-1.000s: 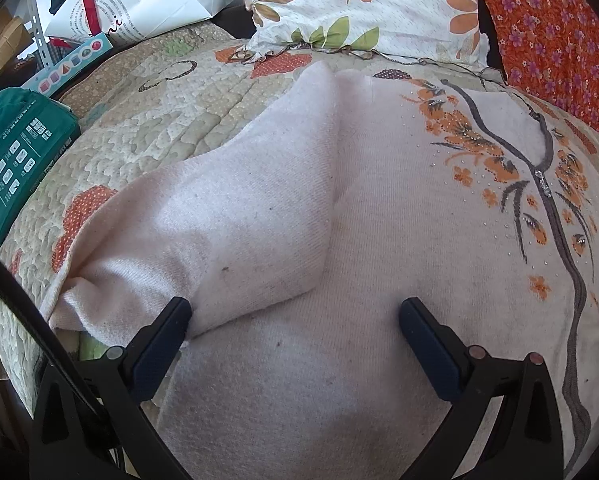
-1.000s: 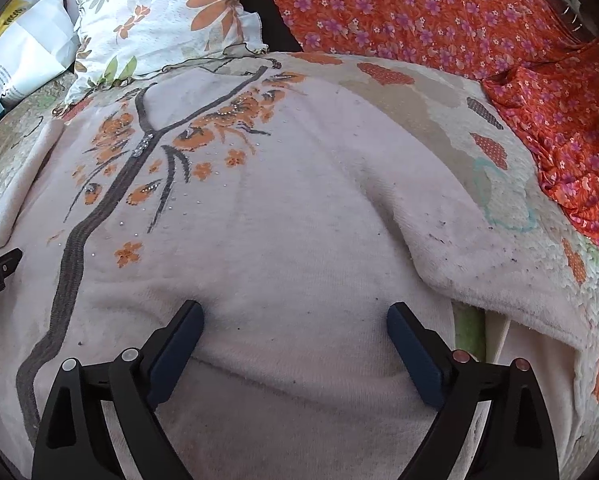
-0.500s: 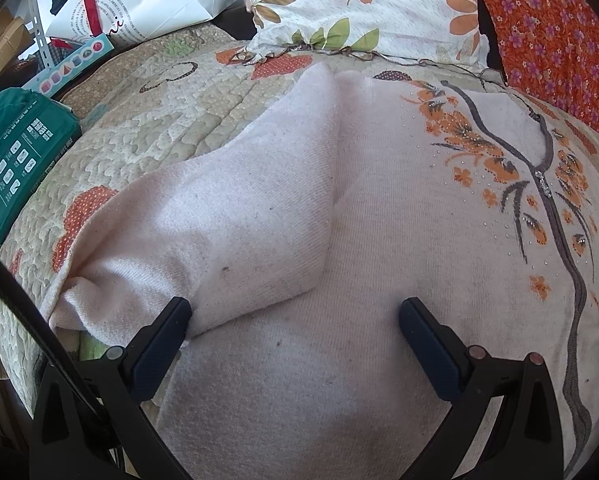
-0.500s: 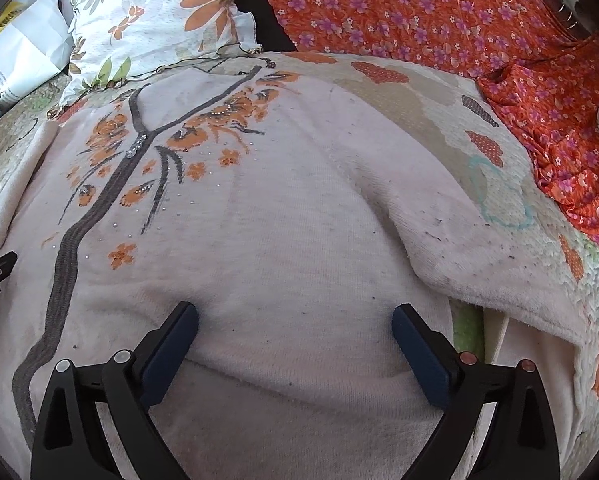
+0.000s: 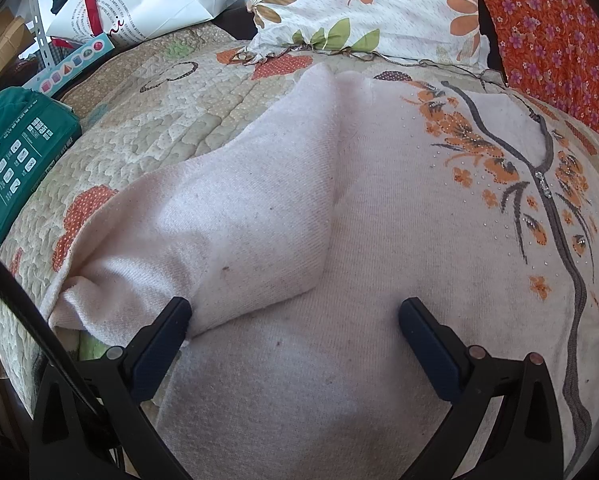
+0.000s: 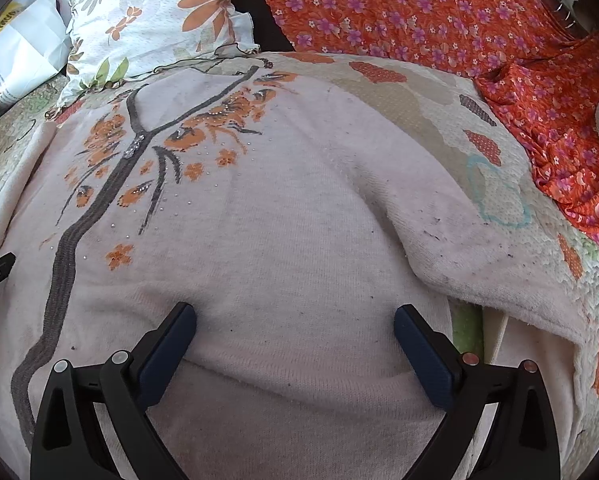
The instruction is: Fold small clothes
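Quilted bedding (image 5: 147, 132) spreads under a pale sweater (image 5: 379, 240) lying flat, front up. Low in each frame, both tools hover over its hem — left gripper (image 5: 295, 316) and right gripper (image 6: 295, 316), jaws spread wide, grasping nothing. Left view alone shows one sleeve (image 5: 235, 224) folded inward, a green package (image 5: 15, 160) at left edge; right view alone shows orange floral cloth (image 6: 459, 12) upper right. Farther back sits a flowered pillow (image 5: 371, 4).
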Tool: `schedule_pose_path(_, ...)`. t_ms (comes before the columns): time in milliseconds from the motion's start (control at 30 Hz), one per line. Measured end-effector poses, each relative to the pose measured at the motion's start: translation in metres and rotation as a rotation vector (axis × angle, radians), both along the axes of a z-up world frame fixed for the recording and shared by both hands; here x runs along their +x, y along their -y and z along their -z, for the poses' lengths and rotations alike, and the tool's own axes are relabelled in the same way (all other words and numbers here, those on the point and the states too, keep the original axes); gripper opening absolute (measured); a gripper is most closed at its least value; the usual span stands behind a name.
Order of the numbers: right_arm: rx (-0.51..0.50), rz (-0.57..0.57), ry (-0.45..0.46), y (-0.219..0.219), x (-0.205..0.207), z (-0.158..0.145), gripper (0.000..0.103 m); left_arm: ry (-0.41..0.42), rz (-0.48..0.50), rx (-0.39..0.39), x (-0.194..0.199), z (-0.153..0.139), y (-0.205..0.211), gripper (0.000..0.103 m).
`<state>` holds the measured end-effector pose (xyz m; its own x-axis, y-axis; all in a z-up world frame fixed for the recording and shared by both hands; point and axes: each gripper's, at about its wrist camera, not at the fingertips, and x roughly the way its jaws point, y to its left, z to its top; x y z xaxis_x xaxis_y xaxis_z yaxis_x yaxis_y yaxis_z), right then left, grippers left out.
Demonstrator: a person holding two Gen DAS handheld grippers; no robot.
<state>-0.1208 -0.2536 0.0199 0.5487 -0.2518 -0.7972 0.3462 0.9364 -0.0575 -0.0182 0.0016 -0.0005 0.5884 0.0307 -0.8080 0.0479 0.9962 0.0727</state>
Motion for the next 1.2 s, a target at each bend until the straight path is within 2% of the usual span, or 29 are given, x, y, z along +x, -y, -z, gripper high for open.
schedule_pose_path(1200,0.022,-0.005,0.018,0.0050,-0.0032,0.0014,0.103,0.004,0.009,-0.004,0.0026,-0.0039,-0.0021,0.103)
